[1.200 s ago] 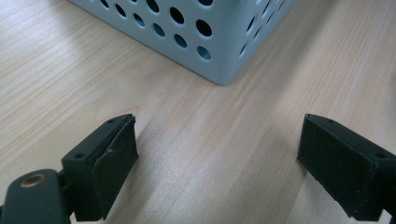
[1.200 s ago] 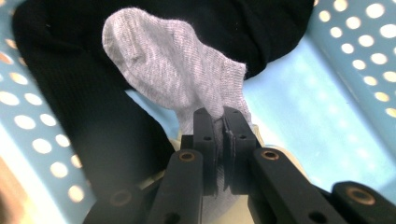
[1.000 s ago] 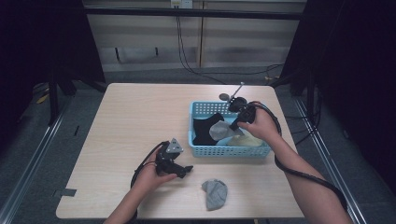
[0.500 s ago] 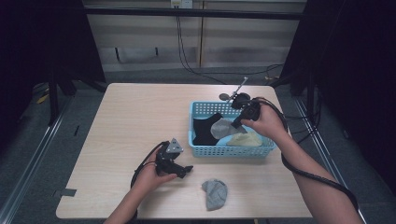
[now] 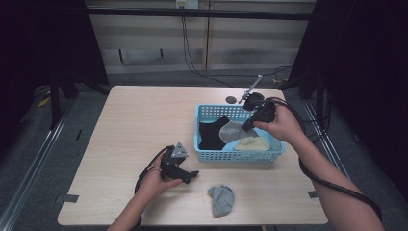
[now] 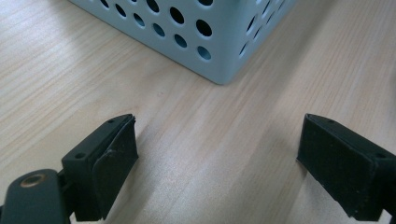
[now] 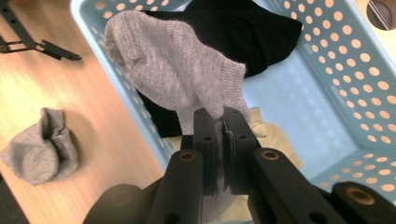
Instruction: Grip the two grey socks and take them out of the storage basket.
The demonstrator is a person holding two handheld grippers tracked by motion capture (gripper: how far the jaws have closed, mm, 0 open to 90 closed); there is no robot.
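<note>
The right gripper (image 7: 218,122) has its two black jaws pinched tight on a grey knitted sock (image 7: 173,65), which hangs limp above a pale blue perforated plastic basket (image 7: 327,60). Beneath the sock lie a black sock (image 7: 252,23) and a cream one (image 7: 273,135). The left gripper (image 6: 219,163) rests low over the bare wood-grain table (image 6: 196,140), jaws wide apart, empty, just short of the basket's corner. Beside it lies a bunched grey sock (image 5: 221,199). The sorting seems partway: one sock out, one lifted, two left.
</note>
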